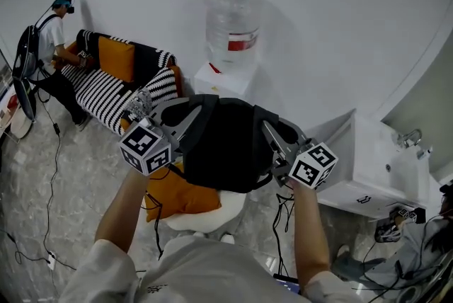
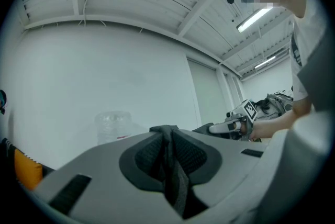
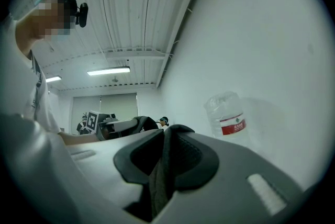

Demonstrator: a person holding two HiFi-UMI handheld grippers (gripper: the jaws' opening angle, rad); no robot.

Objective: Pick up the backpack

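Observation:
A black backpack [image 1: 223,146] hangs in the air between my two grippers, above a white stool [image 1: 207,215]. My left gripper [image 1: 185,114] is shut on a dark strap at the bag's left side. In the left gripper view that strap [image 2: 171,170] is pinched between the grey jaws of the left gripper [image 2: 168,136]. My right gripper [image 1: 272,135] is shut on a strap at the bag's right side. The right gripper view shows that dark strap [image 3: 161,173] squeezed in the right gripper [image 3: 166,136]. Both grippers point roughly level.
An orange cushion [image 1: 180,197] lies on the stool under the bag. A big water bottle [image 1: 233,22] on a white box [image 1: 219,78] stands by the wall. At the left is a striped sofa [image 1: 106,93] with a seated person [image 1: 53,39]. A white sink unit [image 1: 379,167] is at the right. Cables [image 1: 49,174] cross the floor.

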